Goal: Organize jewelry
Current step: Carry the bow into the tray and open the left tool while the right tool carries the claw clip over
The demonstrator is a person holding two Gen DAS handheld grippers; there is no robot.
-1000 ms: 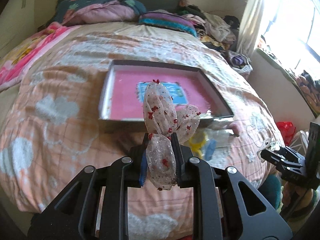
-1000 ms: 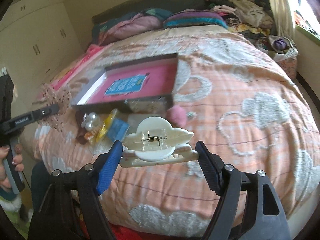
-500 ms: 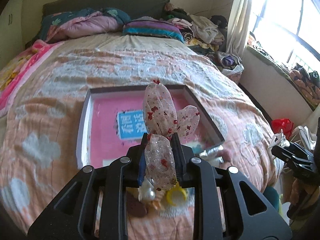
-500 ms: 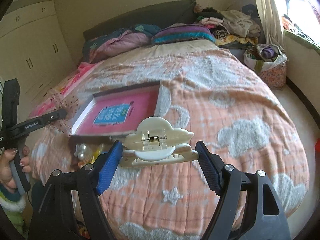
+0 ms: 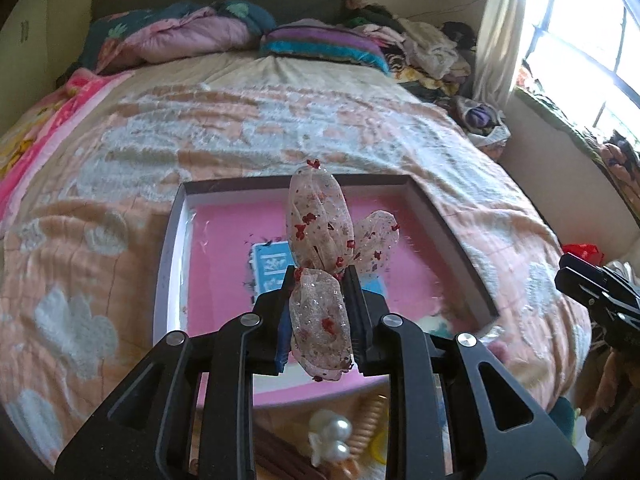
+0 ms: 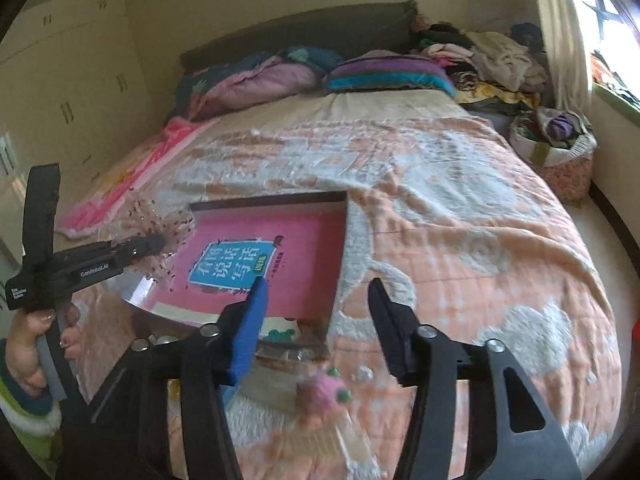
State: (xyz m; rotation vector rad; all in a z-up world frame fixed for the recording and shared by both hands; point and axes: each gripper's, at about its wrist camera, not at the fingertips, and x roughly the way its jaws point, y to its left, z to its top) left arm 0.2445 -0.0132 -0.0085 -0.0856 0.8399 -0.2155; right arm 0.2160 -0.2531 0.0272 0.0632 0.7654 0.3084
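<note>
Sheer mesh bow [image 5: 318, 264], pale pink with red flecks, sits clamped between the pads of the left claw [image 5: 320, 280]; jaws nearly together, one loop below the pads, two loops standing above. Bow is held over the near half of the shallow tray [image 5: 452, 232], which rests on the peach cloud-pattern bedspread [image 5: 120, 184].

Right claw [image 6: 316, 296]: jaws partly apart and have just been closing, with nothing between them. Blue pad on its left finger, black pad on its right. Tips hang above the tray's near right corner.

Left wrist view only: pearl hair piece [image 5: 332, 436] and a yellow coiled tie [image 5: 370, 420] on the bed just before the tray's near edge, under the claw frame; right claw's black tips at the far right edge.

Right wrist view only: printed blue label on the pink book [image 6: 256, 268] lying in the tray; a pink pom-pom item [image 6: 320, 392] on the bedspread just below the claw, blurred; left claw from the side, with a hand [image 6: 28, 340] wrapped round its grip, multicoloured cuff at the wrist.

Both claws angle downward toward the bed. Left one reaches in from the tray's left side in the right wrist view.
</note>
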